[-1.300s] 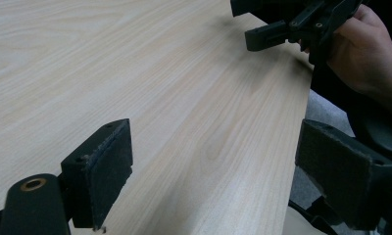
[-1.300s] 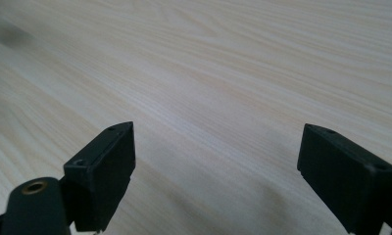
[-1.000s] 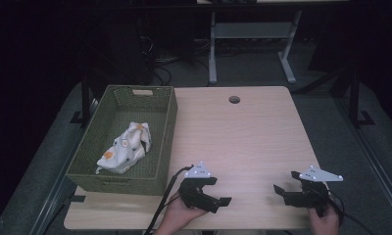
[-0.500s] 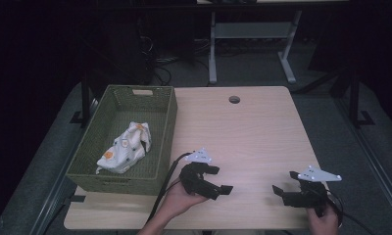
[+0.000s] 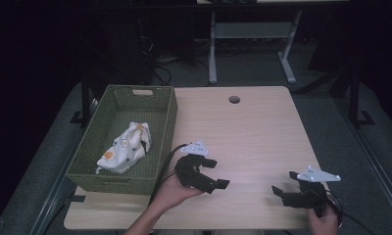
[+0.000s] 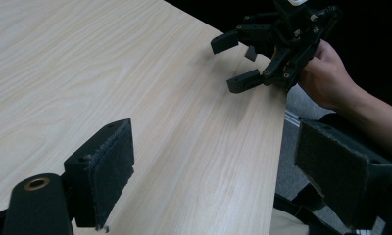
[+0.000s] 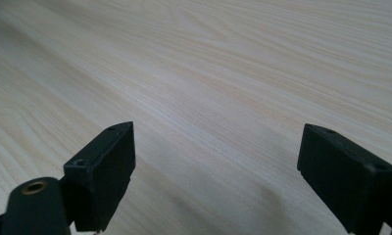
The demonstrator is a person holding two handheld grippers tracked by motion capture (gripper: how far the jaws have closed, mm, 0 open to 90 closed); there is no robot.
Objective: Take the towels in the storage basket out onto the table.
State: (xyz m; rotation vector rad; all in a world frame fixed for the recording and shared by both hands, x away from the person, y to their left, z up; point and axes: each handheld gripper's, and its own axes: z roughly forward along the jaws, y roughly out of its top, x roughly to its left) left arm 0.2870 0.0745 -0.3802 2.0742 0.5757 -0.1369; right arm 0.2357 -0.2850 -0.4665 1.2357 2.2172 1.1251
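My left gripper [image 5: 216,174] hovers over the front middle of the wooden table [image 5: 253,132], just right of the green basket, with its jaws open and pointing right. In its own view the left gripper [image 6: 213,161] has nothing between its pads, and the right gripper [image 6: 243,61] shows beyond, held in a hand [image 6: 326,73]. At the table's front right my right gripper [image 5: 283,187] stands open, pointing left. Bare wood lies between the jaws of the right gripper [image 7: 218,166] in its own view.
A green woven basket [image 5: 115,178] stands at the table's left side with a crumpled white and orange cloth [image 5: 125,149] in it. A round cable hole [image 5: 234,99] sits near the far edge. A metal stand [image 5: 253,34] and cables lie on the floor beyond.
My left gripper has risen from the front edge and moved a little farther onto the table. The right gripper has stayed almost still.
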